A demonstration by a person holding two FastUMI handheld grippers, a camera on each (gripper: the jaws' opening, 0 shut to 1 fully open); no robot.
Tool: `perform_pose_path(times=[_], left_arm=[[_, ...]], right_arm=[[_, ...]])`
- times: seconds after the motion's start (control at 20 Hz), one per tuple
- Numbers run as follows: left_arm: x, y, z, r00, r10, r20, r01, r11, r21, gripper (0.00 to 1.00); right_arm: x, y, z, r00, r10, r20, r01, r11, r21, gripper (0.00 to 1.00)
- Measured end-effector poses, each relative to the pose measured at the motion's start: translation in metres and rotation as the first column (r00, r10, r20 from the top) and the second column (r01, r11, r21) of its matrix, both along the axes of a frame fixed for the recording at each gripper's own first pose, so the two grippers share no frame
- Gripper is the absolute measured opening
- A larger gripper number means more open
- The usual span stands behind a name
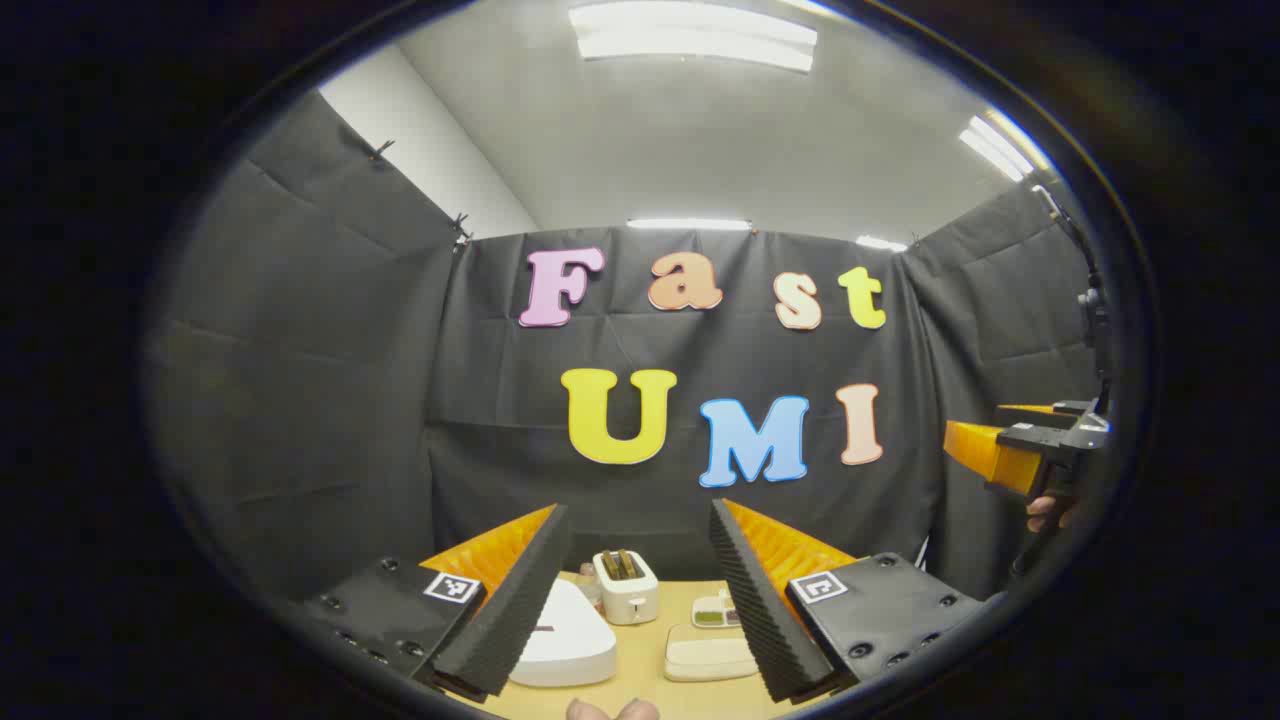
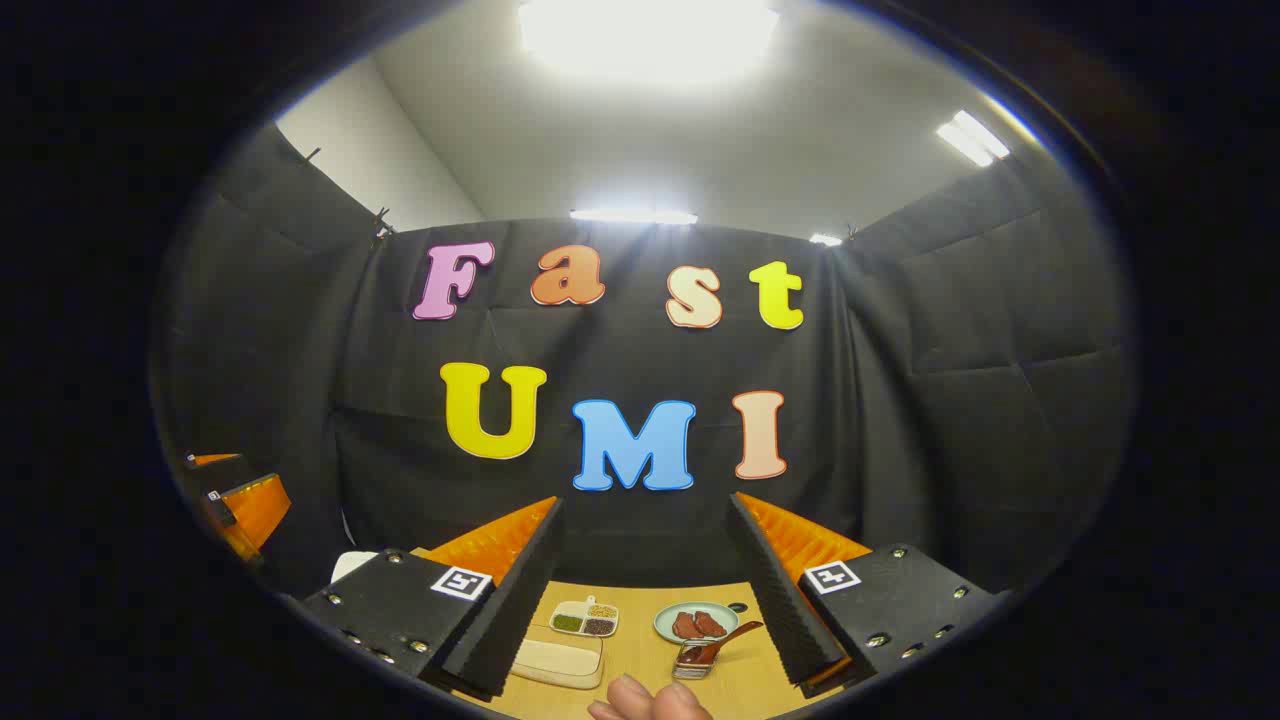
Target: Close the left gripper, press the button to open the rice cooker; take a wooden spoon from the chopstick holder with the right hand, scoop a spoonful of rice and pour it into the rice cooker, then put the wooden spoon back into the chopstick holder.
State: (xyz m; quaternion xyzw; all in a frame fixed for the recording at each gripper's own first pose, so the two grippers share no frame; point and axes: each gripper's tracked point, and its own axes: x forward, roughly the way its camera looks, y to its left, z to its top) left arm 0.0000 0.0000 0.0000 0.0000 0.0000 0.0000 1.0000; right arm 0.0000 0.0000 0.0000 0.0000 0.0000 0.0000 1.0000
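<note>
Fingers of the left gripper (image 1: 640,590), black ribbed pads backed in orange, stood wide apart and held nothing; between them lay the pale wooden tabletop (image 1: 640,660) with a white, rounded-lid rice cooker (image 1: 563,640) at the near left. The right gripper (image 2: 645,590) likewise had its two fingers spread open and empty, and it also showed at the right edge of the left gripper view, held up well above the tabletop.

Risk began with those open left fingers: the task wanted them closed before the press, and spread pads could straddle or slide off the lid button, whose place on the cooker I could not make out. Both grippers looked level and high, so either descent would have been long, and a crooked one might have nudged a neighbouring dish.

Counted outward: one rice cooker; one white two-slot toaster (image 1: 626,585) behind it; one cream rectangular lidded box (image 1: 708,655); one small divided tray of grains (image 2: 585,618); one pale green plate with reddish slices (image 2: 697,622); one dark brown spoon resting on a small container (image 2: 712,647). Whether that was the wooden spoon, I could not tell; no chopstick holder could be identified. Two fingertips (image 1: 612,709) of the holding hand edged the bottom.
</note>
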Motion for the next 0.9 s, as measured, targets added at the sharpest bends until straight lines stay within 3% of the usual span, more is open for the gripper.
perform_pose_path(times=[0.2,0.3,0.4,0.9], left_arm=[[0.000,0.006,0.001,1.000,0.003,0.002,-0.003,1.000,-0.010,0.92],[0.004,0.005,-0.002,1.000,-0.001,-0.009,0.001,1.000,-0.024,1.00],[0.004,0.006,-0.005,1.000,-0.003,-0.015,0.003,1.000,-0.028,0.93],[0.005,0.004,-0.010,0.999,-0.026,-0.026,0.025,0.999,-0.028,0.93]], right_arm=[[-0.003,-0.001,0.002,1.000,-0.010,0.012,0.010,1.000,-0.012,0.98],[-0.004,-0.004,0.002,1.000,-0.015,0.016,0.016,1.000,-0.010,0.98],[-0.005,-0.008,0.001,1.000,-0.022,0.011,0.022,1.000,-0.006,0.98],[-0.008,-0.013,-0.009,0.999,-0.042,-0.024,0.042,0.999,0.001,0.98]])
